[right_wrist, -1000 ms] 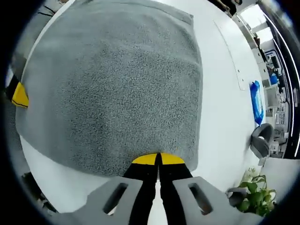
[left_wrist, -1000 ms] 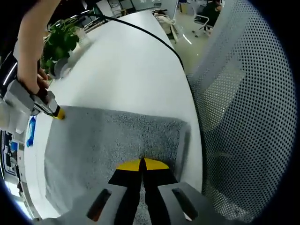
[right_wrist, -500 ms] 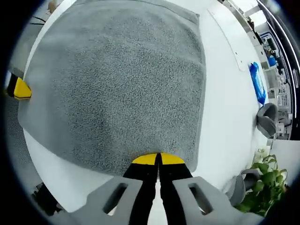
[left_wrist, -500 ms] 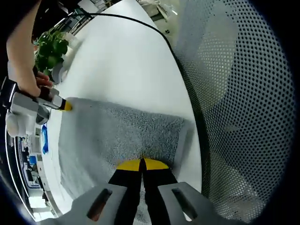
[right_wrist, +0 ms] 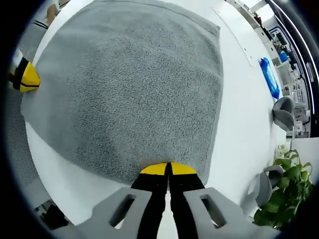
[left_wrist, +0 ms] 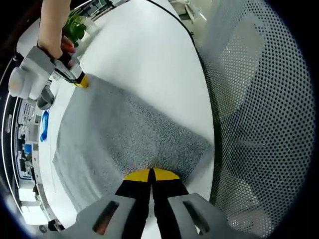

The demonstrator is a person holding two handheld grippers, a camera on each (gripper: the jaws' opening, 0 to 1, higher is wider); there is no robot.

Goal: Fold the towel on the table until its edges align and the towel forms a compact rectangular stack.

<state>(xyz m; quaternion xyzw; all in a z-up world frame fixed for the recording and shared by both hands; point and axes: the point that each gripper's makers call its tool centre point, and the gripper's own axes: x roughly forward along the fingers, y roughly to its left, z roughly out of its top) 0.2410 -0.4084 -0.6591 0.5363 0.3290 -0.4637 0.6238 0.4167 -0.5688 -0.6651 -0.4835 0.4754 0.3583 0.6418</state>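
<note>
A grey towel [left_wrist: 119,134] lies spread on the white table [left_wrist: 144,55]. My left gripper [left_wrist: 151,174] is shut on the towel's near edge by a corner. The right gripper [left_wrist: 79,81], held by a hand, pinches the far corner in the left gripper view. In the right gripper view the towel [right_wrist: 139,84] spreads wide ahead, and my right gripper [right_wrist: 168,169] is shut on its near edge. The left gripper's yellow tip [right_wrist: 27,78] shows at the towel's left corner there.
A mesh chair back [left_wrist: 259,99] stands close beside the table edge. A potted plant [right_wrist: 279,194] and a grey cup [right_wrist: 283,110] sit past the towel, with a blue item [right_wrist: 269,77] further along. A black cable [left_wrist: 174,17] crosses the far table.
Both grippers stay shut on the towel's edge. The views have rolled and shifted, and the right gripper with its corner now appears higher in the left gripper view.
</note>
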